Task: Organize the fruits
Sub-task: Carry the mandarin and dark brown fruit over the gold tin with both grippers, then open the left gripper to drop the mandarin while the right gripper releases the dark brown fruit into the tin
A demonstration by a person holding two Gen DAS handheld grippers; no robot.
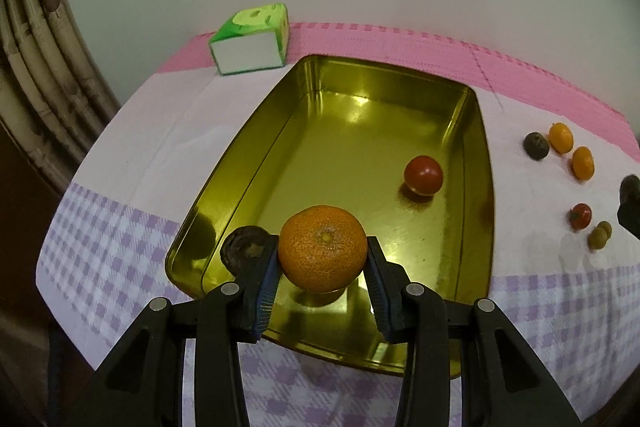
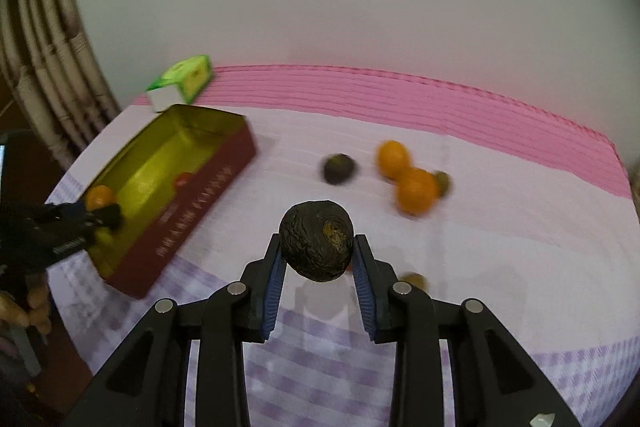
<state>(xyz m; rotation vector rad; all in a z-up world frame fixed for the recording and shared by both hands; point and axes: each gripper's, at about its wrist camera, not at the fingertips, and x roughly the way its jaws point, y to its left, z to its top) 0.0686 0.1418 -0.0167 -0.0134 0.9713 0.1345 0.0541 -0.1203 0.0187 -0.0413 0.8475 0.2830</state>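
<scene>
My left gripper [image 1: 323, 255] is shut on an orange mandarin [image 1: 322, 247] and holds it over the near end of a gold-lined tin box [image 1: 256, 147]. A wrinkled dark fruit [image 1: 244, 247] lies in the box by the left finger, and a red tomato [image 1: 423, 174] lies further in. My right gripper [image 2: 317, 254] is shut on a wrinkled dark passion fruit [image 2: 317, 239] above the tablecloth, to the right of the box [image 2: 200, 203]. On the cloth lie a dark fruit [image 2: 338, 168] and two mandarins [image 2: 416, 190].
A green and white tissue box [image 1: 252, 39] stands behind the tin. Loose fruit lies right of the tin: two mandarins [image 1: 582, 163], a dark fruit [image 1: 535, 145], a small tomato [image 1: 580, 215], small brownish fruits [image 1: 599, 235]. A pink mat [image 2: 440, 99] runs along the wall.
</scene>
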